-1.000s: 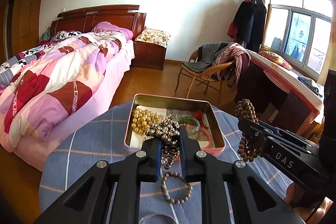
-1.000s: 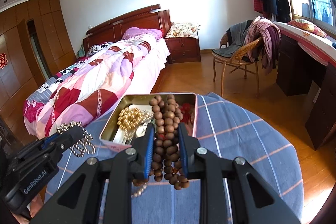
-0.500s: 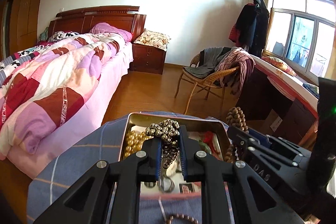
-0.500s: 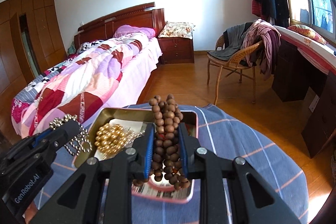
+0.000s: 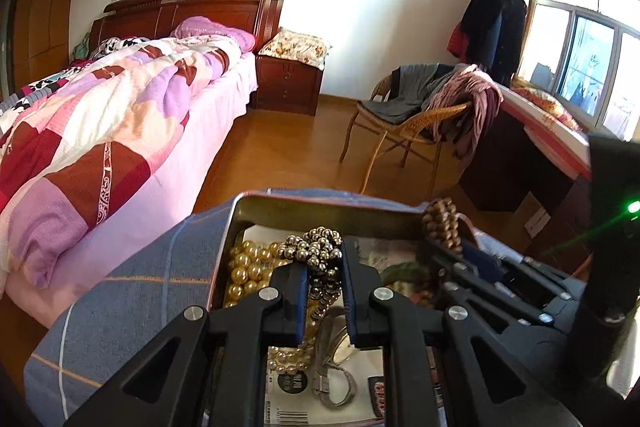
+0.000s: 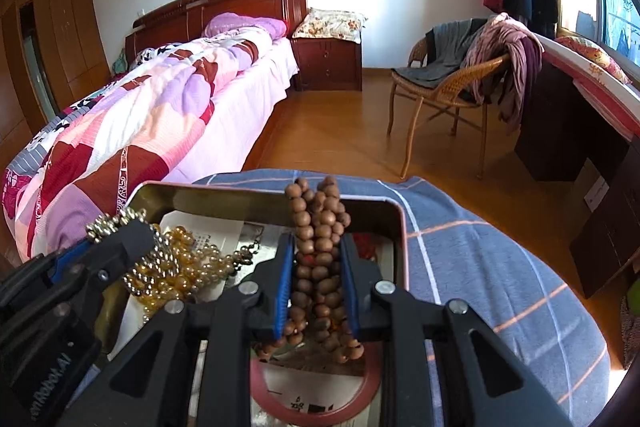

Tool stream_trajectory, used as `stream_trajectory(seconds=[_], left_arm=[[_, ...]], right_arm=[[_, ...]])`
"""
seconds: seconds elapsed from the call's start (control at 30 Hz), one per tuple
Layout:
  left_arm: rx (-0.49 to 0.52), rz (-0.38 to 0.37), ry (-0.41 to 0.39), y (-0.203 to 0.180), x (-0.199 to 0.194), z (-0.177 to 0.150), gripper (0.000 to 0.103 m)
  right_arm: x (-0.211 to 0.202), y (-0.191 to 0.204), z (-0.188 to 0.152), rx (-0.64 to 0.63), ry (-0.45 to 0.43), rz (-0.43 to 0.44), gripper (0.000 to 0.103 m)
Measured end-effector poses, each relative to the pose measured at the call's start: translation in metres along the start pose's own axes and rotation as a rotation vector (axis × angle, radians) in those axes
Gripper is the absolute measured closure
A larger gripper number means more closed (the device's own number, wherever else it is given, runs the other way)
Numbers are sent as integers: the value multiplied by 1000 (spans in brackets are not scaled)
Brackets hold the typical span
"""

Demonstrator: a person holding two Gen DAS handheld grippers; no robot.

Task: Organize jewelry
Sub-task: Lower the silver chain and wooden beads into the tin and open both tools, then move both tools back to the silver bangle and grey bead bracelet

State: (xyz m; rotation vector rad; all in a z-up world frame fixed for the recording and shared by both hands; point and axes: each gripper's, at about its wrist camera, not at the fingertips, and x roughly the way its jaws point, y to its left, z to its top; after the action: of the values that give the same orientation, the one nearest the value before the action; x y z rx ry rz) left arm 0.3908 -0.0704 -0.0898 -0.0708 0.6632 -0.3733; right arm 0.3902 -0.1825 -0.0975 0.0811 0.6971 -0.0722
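As both loads arrive above open rectangular metal tin (image 6: 400,227), closer than a second ago: left gripper (image 5: 325,267) clamped on silver bead strand (image 5: 316,251), right gripper (image 6: 316,267) clamped on brown wooden bead strand (image 6: 320,239); release next.

Bed (image 5: 120,115): covered by a patchwork quilt.
Chair (image 6: 444,87): draped with clothes.
Nightstand (image 5: 288,87): set beside the bed.
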Motion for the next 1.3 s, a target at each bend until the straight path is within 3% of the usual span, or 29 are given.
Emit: stream_trajectory(seconds=[0.37, 0.4, 0.47, 0.5, 0.57, 0.6, 0.63, 0.87, 1.3], left_arm=[[45, 70, 28, -4, 12, -6, 89], [46, 83, 25, -4, 12, -6, 89], [56, 111, 12, -5, 10, -4, 88], [58, 117, 10, -5, 9, -3, 85], [48, 119, 10, -4, 5, -1, 67], [36, 121, 5, -3, 4, 0, 49], [25, 128, -5, -3, 1, 1, 39], [39, 182, -7, -3, -18, -3, 37], [42, 243, 37, -5, -73, -33, 37]], right_arm=[[5, 3, 2, -35, -11, 12, 74], [4, 3, 2, -32, -12, 21, 72], [-2, 0, 4, -7, -35, 54, 56], [-8, -1, 5, 1, -56, 51, 54], [-19, -1, 9, 1, -96, 45, 53], [-23, -1, 10, 4, -105, 44, 53], [-27, -2, 11, 13, -114, 47, 53], [-58, -5, -5, 65, -145, 61, 49], [-91, -6, -47, 70, -34, 54, 49]])
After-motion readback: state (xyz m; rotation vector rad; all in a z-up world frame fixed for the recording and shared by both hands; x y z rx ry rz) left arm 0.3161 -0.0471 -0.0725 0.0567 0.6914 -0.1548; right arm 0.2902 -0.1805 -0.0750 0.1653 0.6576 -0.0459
